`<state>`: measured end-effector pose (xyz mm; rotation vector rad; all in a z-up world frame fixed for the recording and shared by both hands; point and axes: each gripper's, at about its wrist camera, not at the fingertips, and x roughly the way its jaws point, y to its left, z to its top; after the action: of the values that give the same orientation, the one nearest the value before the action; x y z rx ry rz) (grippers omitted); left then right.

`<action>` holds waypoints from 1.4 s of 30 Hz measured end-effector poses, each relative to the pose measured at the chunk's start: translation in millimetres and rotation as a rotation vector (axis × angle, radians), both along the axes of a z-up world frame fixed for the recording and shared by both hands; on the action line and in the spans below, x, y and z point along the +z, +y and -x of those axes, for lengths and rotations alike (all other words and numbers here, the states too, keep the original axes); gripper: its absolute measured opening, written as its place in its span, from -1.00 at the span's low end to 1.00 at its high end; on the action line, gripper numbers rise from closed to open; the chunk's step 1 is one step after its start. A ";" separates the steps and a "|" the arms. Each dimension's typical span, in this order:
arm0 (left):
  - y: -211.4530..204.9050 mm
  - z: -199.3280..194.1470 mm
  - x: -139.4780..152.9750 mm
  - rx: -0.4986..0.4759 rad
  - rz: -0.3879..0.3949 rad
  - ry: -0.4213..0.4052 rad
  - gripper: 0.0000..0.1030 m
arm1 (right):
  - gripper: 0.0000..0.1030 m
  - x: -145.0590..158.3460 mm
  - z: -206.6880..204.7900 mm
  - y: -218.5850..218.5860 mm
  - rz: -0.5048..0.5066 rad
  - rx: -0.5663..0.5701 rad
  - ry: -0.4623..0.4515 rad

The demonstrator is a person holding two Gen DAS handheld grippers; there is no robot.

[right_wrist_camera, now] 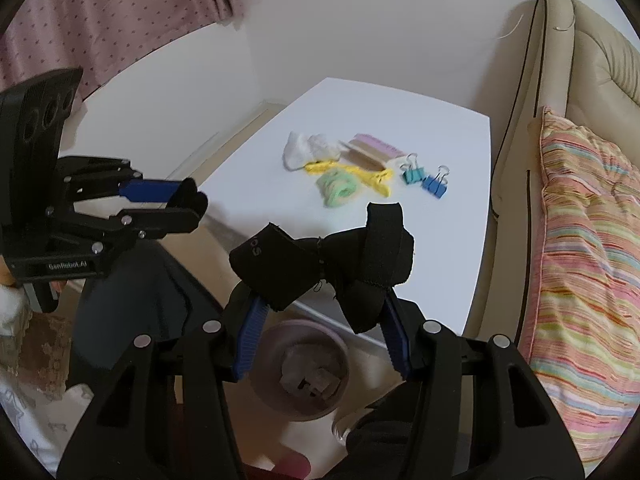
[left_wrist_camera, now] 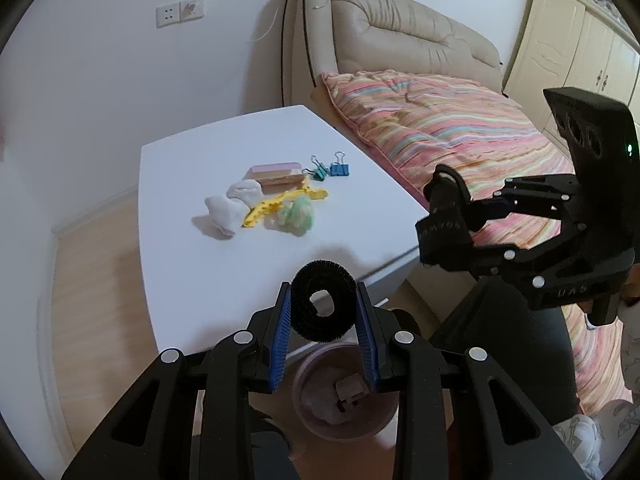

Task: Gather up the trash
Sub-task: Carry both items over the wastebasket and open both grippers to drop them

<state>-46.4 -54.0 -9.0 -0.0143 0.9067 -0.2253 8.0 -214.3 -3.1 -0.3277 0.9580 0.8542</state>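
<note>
Landmark: the white table (left_wrist_camera: 192, 280).

1. Nearest, below the table's near edge: one pink bin (left_wrist_camera: 308, 412) on the floor, with scraps inside.
2. Over the bin, at the table's near edge: the left gripper (left_wrist_camera: 323, 320), its two blue pads clamped on one black bristly roll (left_wrist_camera: 323, 303). Beside it, off the table's near corner, the right gripper (right_wrist_camera: 320, 320) is clamped on one bundle of black straps (right_wrist_camera: 332, 264).
3. On the table, about mid-top, one cluster of trash:
   - two white crumpled wads (left_wrist_camera: 230, 204), touching each other;
   - one yellow strip (left_wrist_camera: 276, 204);
   - one pale green wad (left_wrist_camera: 294, 216), nearest the bin;
   - one pink-and-brown flat piece (left_wrist_camera: 276, 174).
4. Just beside the cluster, toward the bed: two binder clips (left_wrist_camera: 328, 168), one teal, one blue.
5. Beyond the table: one bed with a striped quilt (left_wrist_camera: 460, 136), and two wall sockets (left_wrist_camera: 180, 12).
</note>
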 end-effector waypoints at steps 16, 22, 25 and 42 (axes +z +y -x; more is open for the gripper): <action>1.1 29.3 -5.1 0.019 0.032 0.008 -0.41 | 0.02 -23.3 40.1 1.1 0.015 0.066 0.064; 3.3 27.9 -3.4 0.017 0.035 0.003 -0.41 | 0.51 -25.0 42.9 5.7 0.007 0.095 0.086; 3.6 27.1 -4.7 0.016 0.032 0.006 -0.41 | 0.74 -26.4 41.3 7.0 0.002 0.090 0.091; -10.9 27.9 -13.1 -0.040 0.026 0.037 -0.41 | 0.94 -19.2 26.3 -6.6 -0.007 -0.006 0.078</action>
<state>-74.3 -64.9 -22.0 -0.0242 0.9420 -0.2750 -18.4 -220.9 -22.3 -0.2876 1.0277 0.8696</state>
